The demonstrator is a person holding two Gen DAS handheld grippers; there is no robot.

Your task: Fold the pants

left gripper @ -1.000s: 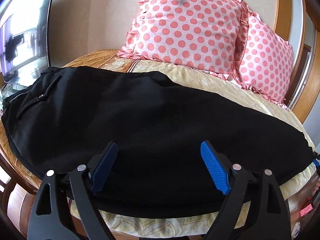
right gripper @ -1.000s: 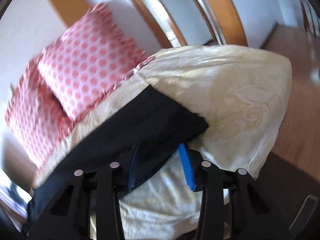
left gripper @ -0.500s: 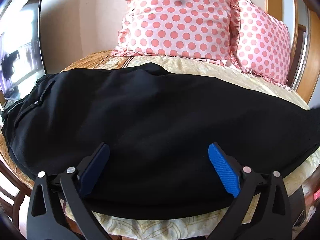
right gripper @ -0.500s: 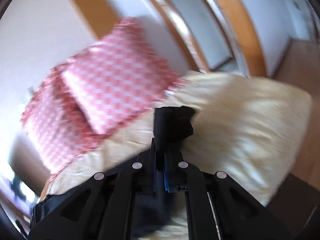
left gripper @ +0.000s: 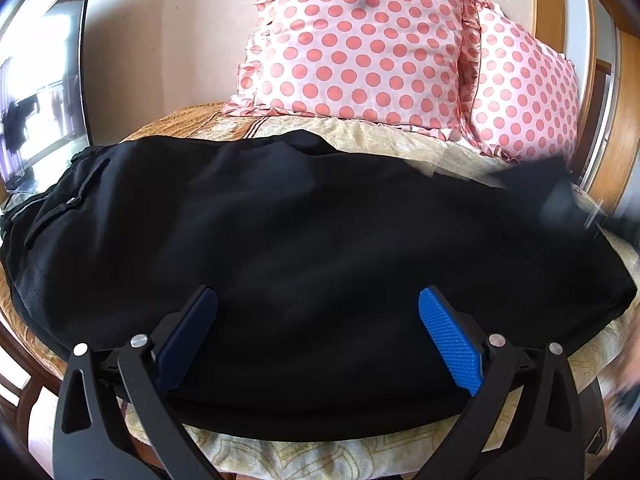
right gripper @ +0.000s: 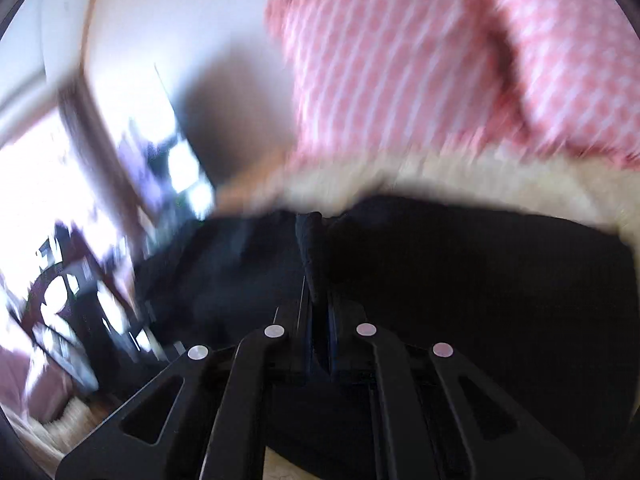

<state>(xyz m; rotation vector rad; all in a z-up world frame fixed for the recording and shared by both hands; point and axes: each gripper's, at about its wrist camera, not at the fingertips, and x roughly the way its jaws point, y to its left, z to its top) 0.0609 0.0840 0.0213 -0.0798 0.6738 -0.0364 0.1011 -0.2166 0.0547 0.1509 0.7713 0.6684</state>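
Observation:
Black pants (left gripper: pixel 280 240) lie across the bed, waistband at the left, legs running right. My left gripper (left gripper: pixel 316 320) is open and empty, its blue pads hovering over the near edge of the pants. In the blurred right wrist view my right gripper (right gripper: pixel 318 280) is shut on the leg end of the pants (right gripper: pixel 460 288), a pinch of black fabric standing up between its jaws. That lifted leg end shows blurred at the right of the left wrist view (left gripper: pixel 548 188).
Two pink polka-dot pillows (left gripper: pixel 360 48) lean against the headboard at the back. The cream bedspread (left gripper: pixel 320 452) shows along the near edge. A window (left gripper: pixel 36 92) is at the left. Wooden frames (left gripper: pixel 604 136) stand at the right.
My right gripper closed on the pant leg end, lifted it and is swinging it leftward over the pants. My left gripper stayed open, drifting slightly closer over the pants.

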